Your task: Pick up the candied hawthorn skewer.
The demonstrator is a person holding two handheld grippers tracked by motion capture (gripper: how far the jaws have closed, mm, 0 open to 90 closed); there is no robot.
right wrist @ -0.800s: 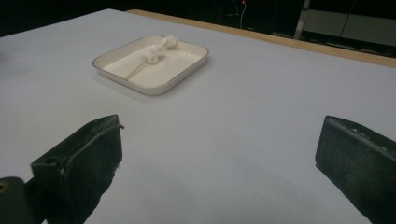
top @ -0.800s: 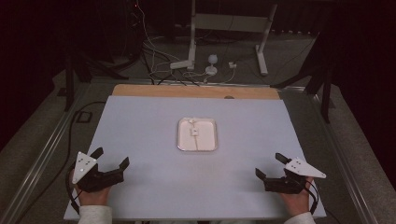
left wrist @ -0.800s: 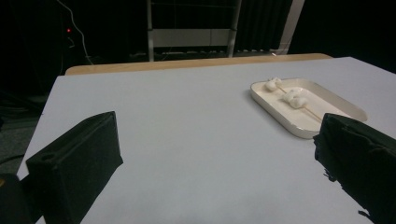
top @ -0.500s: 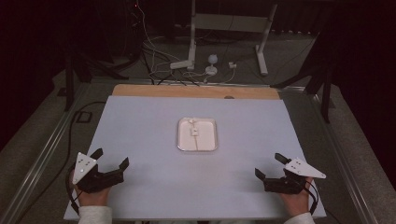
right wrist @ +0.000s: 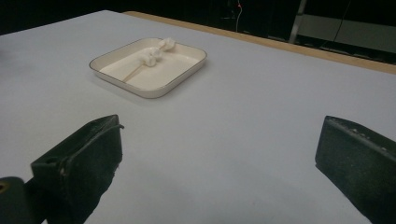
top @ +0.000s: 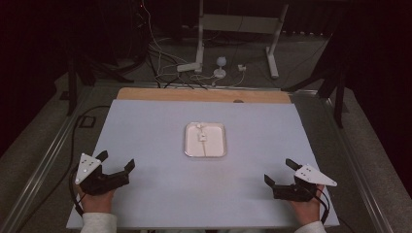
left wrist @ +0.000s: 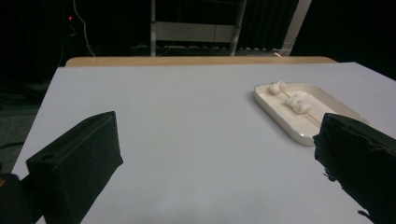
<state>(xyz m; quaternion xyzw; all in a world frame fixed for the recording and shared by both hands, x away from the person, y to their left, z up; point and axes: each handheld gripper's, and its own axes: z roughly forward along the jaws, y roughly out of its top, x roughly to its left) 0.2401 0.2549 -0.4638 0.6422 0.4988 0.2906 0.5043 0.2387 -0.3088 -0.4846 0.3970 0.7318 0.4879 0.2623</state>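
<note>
Resting low near the tabletop's (top: pixel 160 126) near edge, both grippers have their fingers spread wide with nothing between them. The left gripper (top: pixel 116 165) sits at the near-left corner, the right gripper (top: pixel 278 174) at the near-right, each held in 1 hand and angled inward. Ahead of both sets of fingers, well apart from either and roughly midway between them, lies a shallow white tray (top: pixel 190 145). In it lies a thin skewer (right wrist: pixel 133 71) carrying 2 soft white lumps (right wrist: pixel 150 56), looking like marshmallows. Judging by the symmetric pose and released fingers, this looks like a ready stance, with the tray placed centrally so either gripper could reach it.
</note>
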